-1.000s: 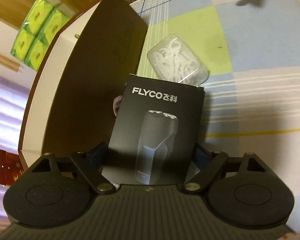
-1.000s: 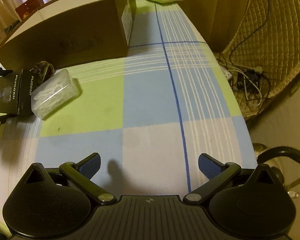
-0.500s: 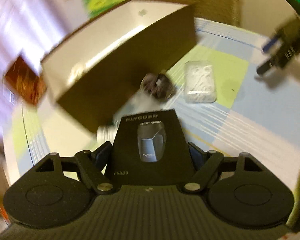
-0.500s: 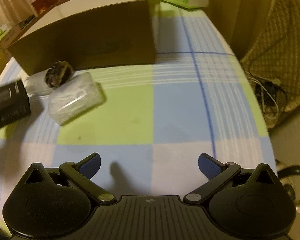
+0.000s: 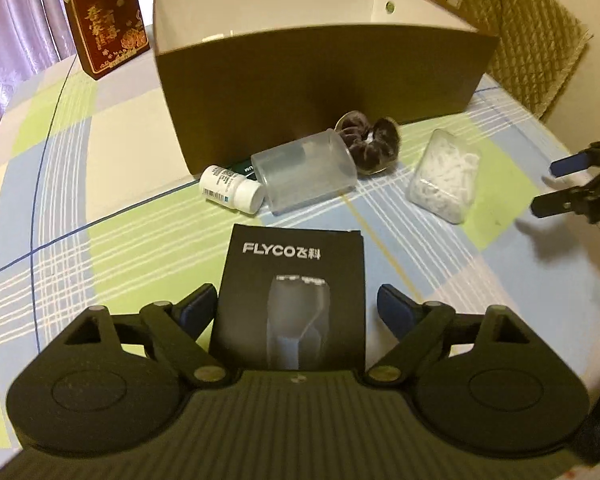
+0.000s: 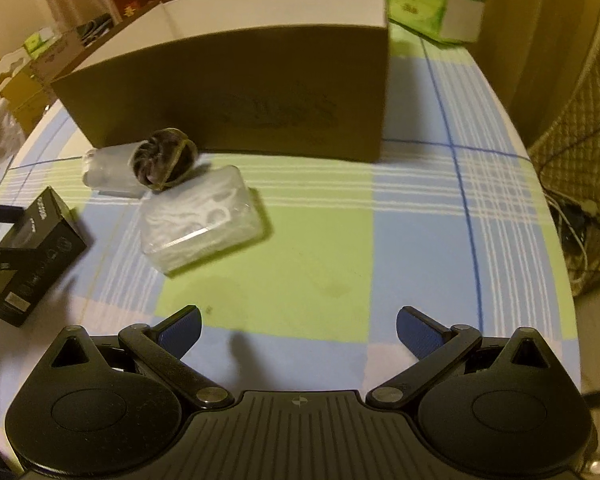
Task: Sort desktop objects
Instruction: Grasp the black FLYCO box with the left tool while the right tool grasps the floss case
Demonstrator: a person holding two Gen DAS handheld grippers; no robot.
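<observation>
One item in hand: black shaver box [image 5: 292,304] between left gripper [image 5: 294,306] fingers, long axis pointing ahead at brown storage box [image 5: 320,68]; right finger stands off box side, so grip uncertain; right gripper [image 6: 298,326] spread, empty; before storage box: clear container [image 5: 306,170], pill bottle [image 5: 230,189], scrunchie [image 5: 370,140], floss-pick case [image 5: 446,176]; wall blocks path – lift over rim

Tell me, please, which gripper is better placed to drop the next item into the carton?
Left. The left gripper holds the shaver box and faces the carton, whose open top shows. The right gripper is open and empty, short of the floss case.
</observation>
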